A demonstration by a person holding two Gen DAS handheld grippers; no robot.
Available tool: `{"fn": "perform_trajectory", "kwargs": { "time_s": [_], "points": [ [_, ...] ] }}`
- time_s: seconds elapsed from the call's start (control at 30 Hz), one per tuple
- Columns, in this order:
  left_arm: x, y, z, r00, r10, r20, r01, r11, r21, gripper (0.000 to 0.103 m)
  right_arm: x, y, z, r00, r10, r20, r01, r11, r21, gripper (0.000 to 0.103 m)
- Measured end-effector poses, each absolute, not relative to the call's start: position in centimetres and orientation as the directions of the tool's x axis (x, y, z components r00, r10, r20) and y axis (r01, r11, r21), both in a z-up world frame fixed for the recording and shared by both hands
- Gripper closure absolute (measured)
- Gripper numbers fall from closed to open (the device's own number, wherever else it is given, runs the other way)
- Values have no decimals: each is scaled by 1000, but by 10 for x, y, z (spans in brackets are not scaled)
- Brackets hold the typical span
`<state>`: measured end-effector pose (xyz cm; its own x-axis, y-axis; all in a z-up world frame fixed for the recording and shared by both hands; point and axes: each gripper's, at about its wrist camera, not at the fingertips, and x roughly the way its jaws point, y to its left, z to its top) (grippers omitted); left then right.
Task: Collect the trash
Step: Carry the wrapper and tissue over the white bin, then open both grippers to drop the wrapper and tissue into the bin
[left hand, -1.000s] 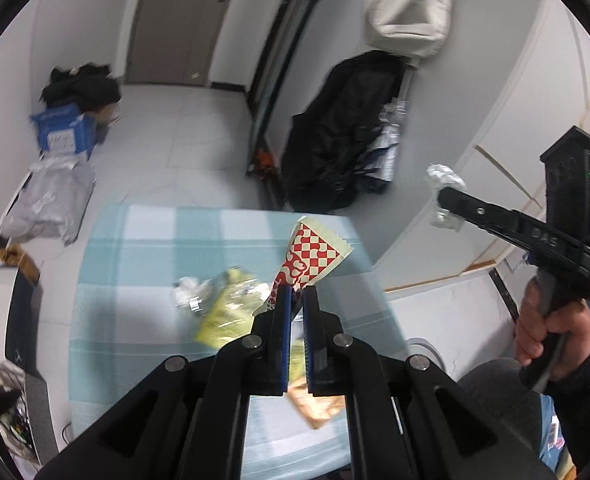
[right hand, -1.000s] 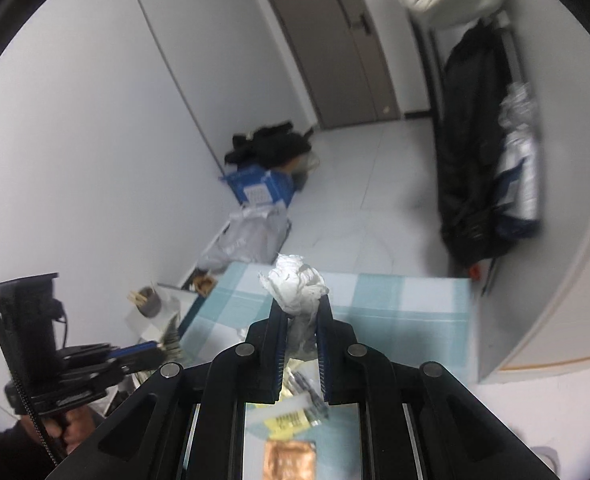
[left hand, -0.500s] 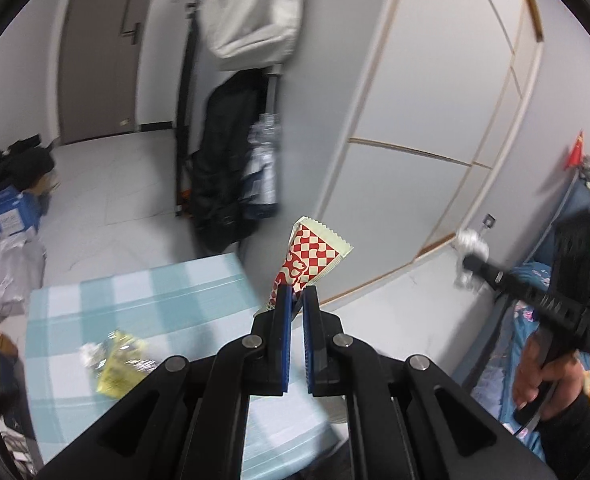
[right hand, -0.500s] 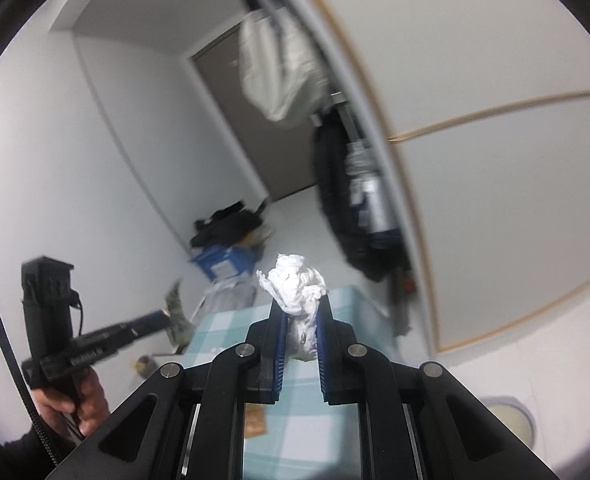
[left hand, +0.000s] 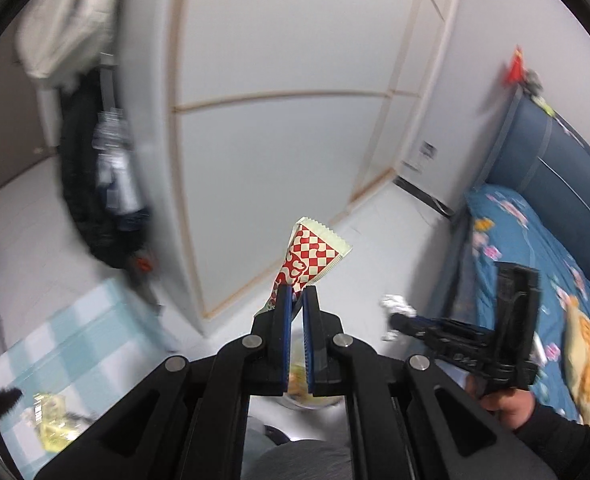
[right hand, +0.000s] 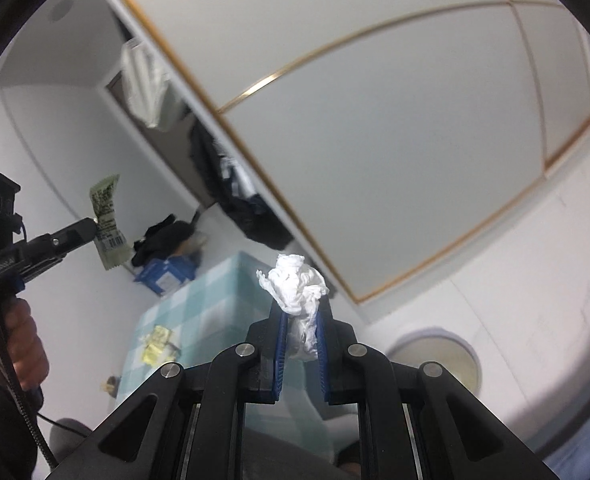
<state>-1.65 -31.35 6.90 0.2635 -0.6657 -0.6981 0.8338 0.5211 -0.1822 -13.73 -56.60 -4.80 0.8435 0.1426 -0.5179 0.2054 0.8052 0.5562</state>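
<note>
In the left wrist view, the left gripper (left hand: 297, 300) pinches a checkered wrapper (left hand: 309, 258) in the air, right of the table (left hand: 67, 344). In the right wrist view, the right gripper (right hand: 299, 312) clamps a crumpled tissue (right hand: 297, 288) above a bin (right hand: 435, 360) on the floor.

A home bedroom: blue cartoon-print bed (left hand: 535, 248) at right, white sliding wardrobe doors (left hand: 279, 128) centre, dark hanging coats (left hand: 95, 184) left.

Hanging clothes (left hand: 107, 184) are motion-blurred; bin (left hand: 311, 394) sits mostly hidden behind tongs.
</note>
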Motion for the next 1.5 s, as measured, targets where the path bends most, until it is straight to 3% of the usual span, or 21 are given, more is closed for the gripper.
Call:
{"fn": "perform_trajectory", "kwargs": {
  "time_s": [0.4,0.63,1.17,1.5],
  "points": [
    [-6,-413,-7,-7,-526,-850,891,383,-244,101,-157,-618,-132,772,95,-628,389,711,586,90],
    [11,-446,-72,-169,-366,-915,877,369,-309,101,-140,-633,-174,728,118,-675,446,667,597,90],
    [21,-479,-211,-396,-77,-915,814,432,-389,101,-121,-639,-276,593,232,-771,540,597,594,90],
    [18,-471,-258,-437,-17,-899,778,495,-387,101,-114,-625,-312,521,280,-806,564,596,572,90]
  ]
}}
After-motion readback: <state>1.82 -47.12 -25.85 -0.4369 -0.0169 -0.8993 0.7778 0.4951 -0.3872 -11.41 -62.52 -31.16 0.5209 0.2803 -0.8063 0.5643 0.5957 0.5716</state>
